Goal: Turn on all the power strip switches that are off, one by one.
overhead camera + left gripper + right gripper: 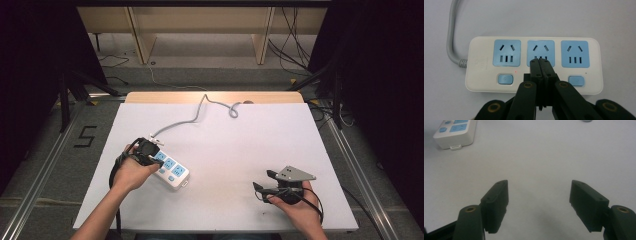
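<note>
- We see a white power strip lying flat on the white table, in its left half and towards the person's side; it runs slantwise, with its grey cable leaving the far-left end and snaking up to the table's far edge.
- The strip carries three blue socket faces in a row, and in the left gripper view we count a blue button under the left socket and another under the right one, with a tiny red dot beside the left button.
- The left gripper, held in the person's left hand, sits right over the cable end of the strip in the high view.
- In the left gripper view its jaws are pressed together with no gap and nothing between them; the joined tips lie over the lower edge of the middle socket. We cannot tell whether they touch the strip or hang just above it.
- The right gripper, in the right hand, is well apart from the strip, low over the bare table in the right half, and points towards the left.
- In the right gripper view its jaws stand wide apart and empty, with plain table between them; the strip's free end shows far off at the upper left corner.
</note>
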